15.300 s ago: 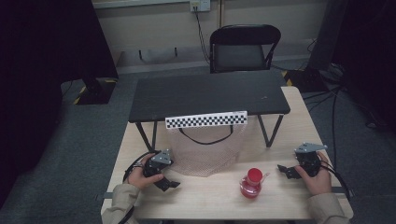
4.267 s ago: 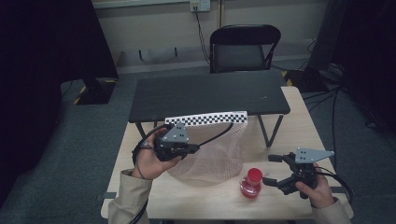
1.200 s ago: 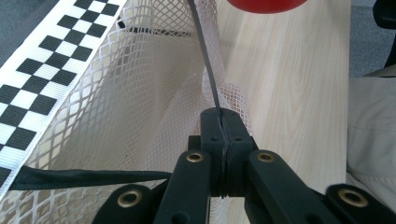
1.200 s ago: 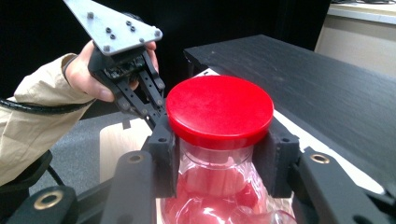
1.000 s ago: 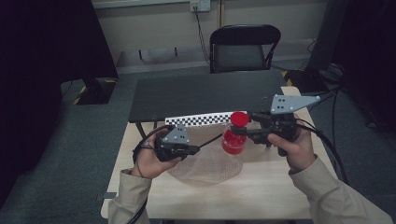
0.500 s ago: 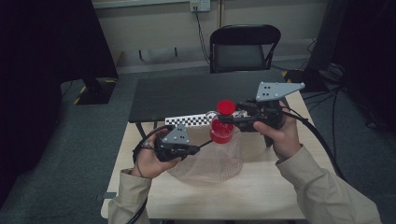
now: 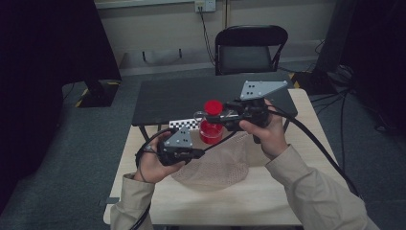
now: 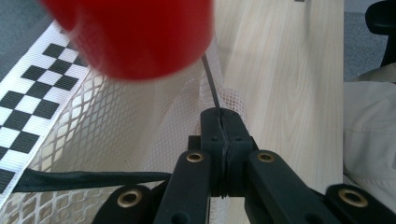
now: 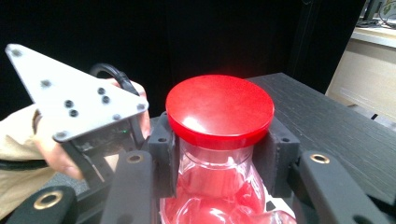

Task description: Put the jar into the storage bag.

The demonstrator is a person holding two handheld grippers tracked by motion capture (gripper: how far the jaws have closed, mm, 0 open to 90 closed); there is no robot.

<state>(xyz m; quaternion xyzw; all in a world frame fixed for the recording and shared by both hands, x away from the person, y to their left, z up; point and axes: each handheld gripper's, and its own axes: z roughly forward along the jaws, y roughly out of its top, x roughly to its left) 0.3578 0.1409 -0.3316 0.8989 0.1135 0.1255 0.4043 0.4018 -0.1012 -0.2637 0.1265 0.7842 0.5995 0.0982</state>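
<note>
The right claw (image 7: 225,120) is clamped on the neck of a clear bottle (image 7: 210,128) with a broad red lid and red contents, held in the air above the light wooden counter (image 7: 249,191) and over a white mesh bag (image 7: 215,163). The left claw (image 8: 223,125) is pressed together on the bag's rim, pinching its dark drawstring and lifting that edge. From the left claw's view the bottle is only a red blur, cut off at the top. A checkered strip (image 8: 32,88) lies beside the bag.
</note>
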